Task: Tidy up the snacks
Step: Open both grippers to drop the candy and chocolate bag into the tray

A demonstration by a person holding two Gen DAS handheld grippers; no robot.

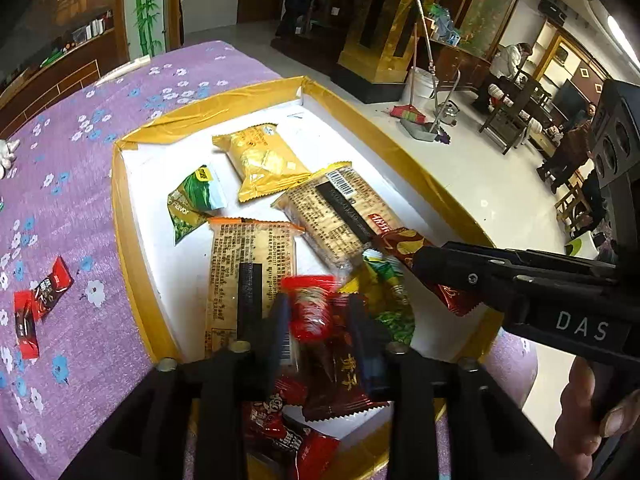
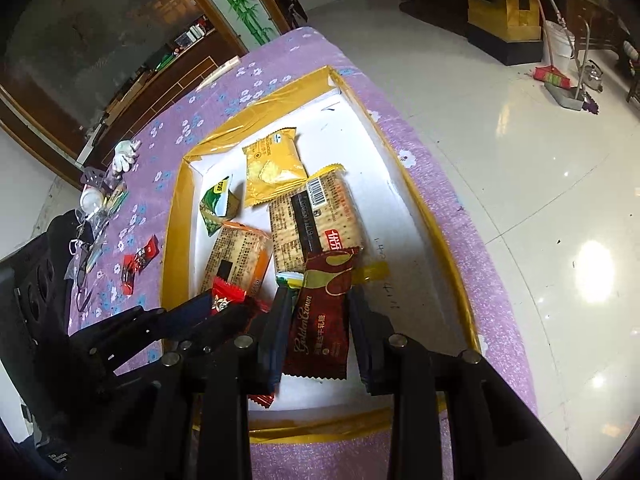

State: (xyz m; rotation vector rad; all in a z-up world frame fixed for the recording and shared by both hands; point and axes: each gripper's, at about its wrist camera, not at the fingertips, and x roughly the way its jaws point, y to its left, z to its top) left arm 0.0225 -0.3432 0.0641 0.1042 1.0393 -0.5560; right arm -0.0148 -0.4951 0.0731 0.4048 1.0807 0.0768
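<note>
Mostly done: several snack packets already inside the gold-rimmed white tray (image 1: 132, 216); two red candies (image 1: 38, 306) left out on the purple floral cloth (image 1: 80, 120). Left gripper (image 1: 320, 332) parted a little around a blurred red candy (image 1: 314, 312), grip uncertain. Right gripper (image 2: 320, 312) clamped on a maroon "Golden Crown" packet (image 2: 322, 312) over the tray. Green packet (image 1: 192, 200) reading "Flavor".

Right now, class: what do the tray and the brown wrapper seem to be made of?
Tray: probably white card or foam board, matt inside, its rim bound in glossy gold tape that creases and glints. Brown wrapper: seemingly plastic or foil film, shiny, with crimped zigzag ends and printed gold lettering.
</note>
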